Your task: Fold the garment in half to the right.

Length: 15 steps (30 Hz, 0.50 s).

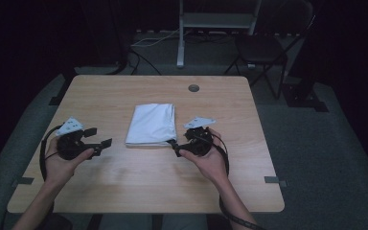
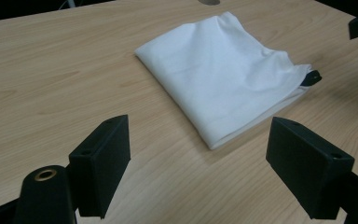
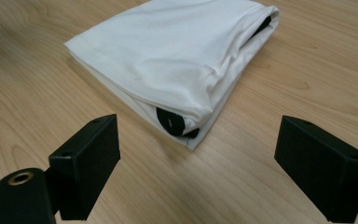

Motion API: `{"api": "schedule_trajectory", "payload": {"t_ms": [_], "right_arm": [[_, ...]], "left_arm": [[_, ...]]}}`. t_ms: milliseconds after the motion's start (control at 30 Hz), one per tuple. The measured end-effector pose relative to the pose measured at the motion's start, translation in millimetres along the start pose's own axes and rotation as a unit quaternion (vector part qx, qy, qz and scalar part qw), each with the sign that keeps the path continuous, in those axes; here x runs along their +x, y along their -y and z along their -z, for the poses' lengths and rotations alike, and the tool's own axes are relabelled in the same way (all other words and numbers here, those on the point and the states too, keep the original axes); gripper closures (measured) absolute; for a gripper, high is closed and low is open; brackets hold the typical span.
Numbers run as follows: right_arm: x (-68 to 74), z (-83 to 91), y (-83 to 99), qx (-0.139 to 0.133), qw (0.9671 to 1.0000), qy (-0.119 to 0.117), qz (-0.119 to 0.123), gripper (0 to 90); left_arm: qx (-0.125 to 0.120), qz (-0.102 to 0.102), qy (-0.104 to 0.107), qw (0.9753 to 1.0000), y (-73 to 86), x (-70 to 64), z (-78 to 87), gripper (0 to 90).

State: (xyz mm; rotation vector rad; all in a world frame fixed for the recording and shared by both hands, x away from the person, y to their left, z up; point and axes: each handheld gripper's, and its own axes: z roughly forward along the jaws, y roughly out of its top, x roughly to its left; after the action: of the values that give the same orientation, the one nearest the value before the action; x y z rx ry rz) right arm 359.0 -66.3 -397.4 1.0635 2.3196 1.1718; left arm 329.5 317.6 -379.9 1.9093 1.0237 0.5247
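- My right tongs sit nearest the lens, jaws wide apart, gripping nothing.
- My left tongs are equally spread and empty.
- The folded white cloth lies mid-tabletop, between both tongs, with a black lining at its near right corner.
- Risk: pinching only the top layer would unfold the stack.

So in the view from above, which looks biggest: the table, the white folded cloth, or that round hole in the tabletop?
1. Table
2. White folded cloth
3. Round hole, clearly the smallest.
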Motion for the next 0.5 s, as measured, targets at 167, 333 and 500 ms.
{"api": "schedule_trajectory", "payload": {"t_ms": [167, 333, 500], "right_arm": [[-2.9, 7.9, 7.1, -0.003, 0.9999, -0.003, -0.010, 13.4], [-6.8, 17.6, 13.4, -0.007, 0.9998, -0.002, -0.018, 13.4], [-8.1, 22.7, 17.1, -0.007, 0.9998, -0.001, -0.019, 13.4]], "left_arm": [[-0.002, 0.002, -0.006, 1.0000, 5.0, 2.8, 7.0, 21.2], [-0.008, 0.007, -0.012, 0.9999, 11.4, 4.9, 14.4, 21.2], [-0.010, 0.010, -0.014, 0.9998, 14.9, 7.0, 20.2, 21.2]]}}
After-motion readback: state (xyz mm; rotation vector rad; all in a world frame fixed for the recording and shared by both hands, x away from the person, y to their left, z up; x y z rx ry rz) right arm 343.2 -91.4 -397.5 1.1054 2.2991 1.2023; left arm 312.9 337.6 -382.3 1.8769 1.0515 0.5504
